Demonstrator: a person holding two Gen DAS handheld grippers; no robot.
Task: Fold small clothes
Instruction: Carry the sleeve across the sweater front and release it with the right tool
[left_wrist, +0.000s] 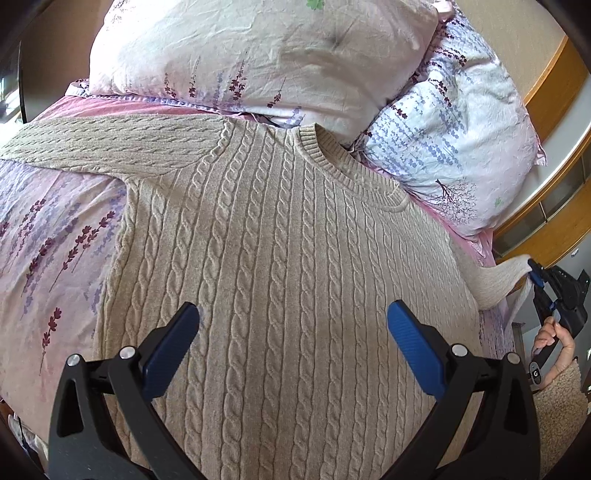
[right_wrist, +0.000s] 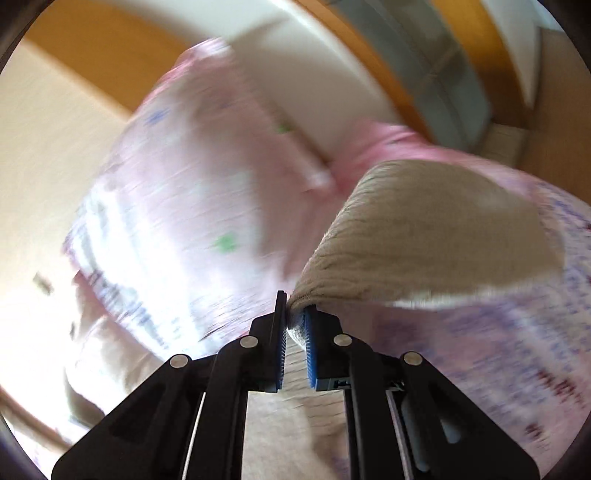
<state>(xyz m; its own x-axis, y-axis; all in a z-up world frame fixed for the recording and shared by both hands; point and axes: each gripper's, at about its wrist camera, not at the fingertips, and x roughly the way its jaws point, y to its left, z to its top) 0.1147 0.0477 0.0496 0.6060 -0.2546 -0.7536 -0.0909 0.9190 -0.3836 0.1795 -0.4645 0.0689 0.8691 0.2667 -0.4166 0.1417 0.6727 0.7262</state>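
Observation:
A beige cable-knit sweater (left_wrist: 280, 258) lies flat, front up, on the bed, its left sleeve (left_wrist: 110, 144) stretched out to the left. My left gripper (left_wrist: 293, 325) is open and empty, hovering over the sweater's lower body. My right gripper (right_wrist: 294, 314) is shut on the cuff of the right sleeve (right_wrist: 424, 236) and holds it lifted off the bed's right edge; it also shows in the left wrist view (left_wrist: 535, 275), with the sleeve (left_wrist: 495, 280) pulled out sideways. The right wrist view is motion-blurred.
The bed has a pink floral cover (left_wrist: 55, 236). Two floral pillows (left_wrist: 258, 55) (left_wrist: 461, 140) lie at the head, touching the sweater's collar. A wooden headboard and wall trim (left_wrist: 554, 88) stand to the right. The bed's right edge (left_wrist: 495, 325) drops off by the person's hand.

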